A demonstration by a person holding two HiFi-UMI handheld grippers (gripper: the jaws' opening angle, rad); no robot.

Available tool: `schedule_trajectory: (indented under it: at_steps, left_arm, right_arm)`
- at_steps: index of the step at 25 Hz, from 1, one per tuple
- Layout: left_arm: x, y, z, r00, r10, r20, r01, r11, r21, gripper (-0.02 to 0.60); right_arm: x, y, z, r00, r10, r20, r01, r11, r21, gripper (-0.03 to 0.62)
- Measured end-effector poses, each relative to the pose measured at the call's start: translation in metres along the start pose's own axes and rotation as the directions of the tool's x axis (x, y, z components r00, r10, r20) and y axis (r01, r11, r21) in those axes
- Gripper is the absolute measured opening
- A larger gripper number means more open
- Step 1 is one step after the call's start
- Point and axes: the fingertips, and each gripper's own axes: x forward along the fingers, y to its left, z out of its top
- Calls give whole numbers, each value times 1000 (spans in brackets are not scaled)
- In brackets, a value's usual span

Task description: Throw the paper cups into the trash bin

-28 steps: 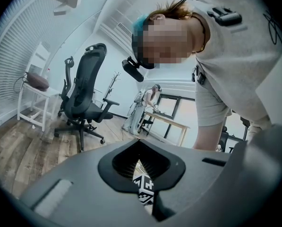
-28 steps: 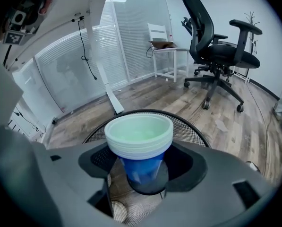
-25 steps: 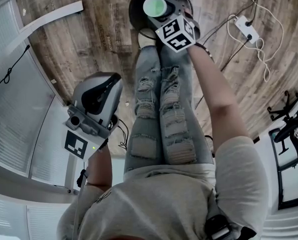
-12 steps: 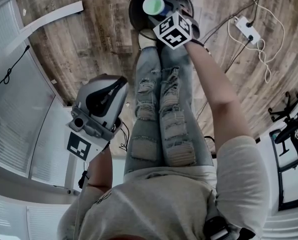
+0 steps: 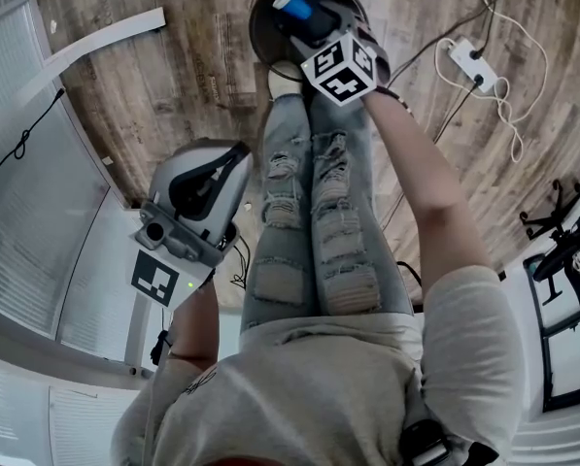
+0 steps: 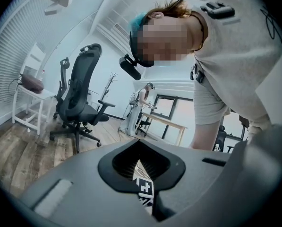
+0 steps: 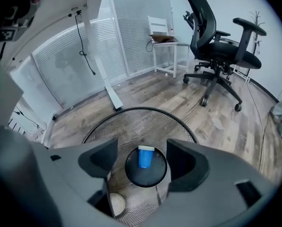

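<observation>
Jaws of our right gripper [image 7: 141, 159] stand wide apart and grip nothing; its marker cube [image 5: 340, 66] faces up at us. Straight below that gap, well clear of both jaws, we see the blue paper cup [image 7: 145, 156] down inside the trash bin [image 7: 131, 122]. Its white rim is turned to the far side and it shows against the bin's dark round bottom. We cannot tell whether it rests there. The bin's black mesh wall rings the whole gap beneath the gripper. Under the jaw at that view's left, a pale round thing [image 7: 115, 203] shows at the mesh; we cannot tell what it is. Our left gripper [image 5: 233, 161] hangs beside our left thigh, well apart from the bin, jaws drawn together to a thin slit with nothing between them. Beyond the bin from the right gripper lies wooden floor [image 7: 178, 91], then a black office chair [image 7: 216, 46] and a white side table [image 7: 164, 48].
</observation>
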Motion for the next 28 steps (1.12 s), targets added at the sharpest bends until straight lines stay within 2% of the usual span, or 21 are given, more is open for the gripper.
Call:
schedule_trajectory:
  at_steps: [15,28]
  left_arm:
    - [8,-21,71,998,-14,59,9,996,86,-3]
    - [11,-46,116,999,-18,37,13,990,137,-3]
  right_arm:
    - [-102,9,84,987,-34,159,37,999,-18,307]
    - [-190,17,132,971,-40,234,47,999,-23,307]
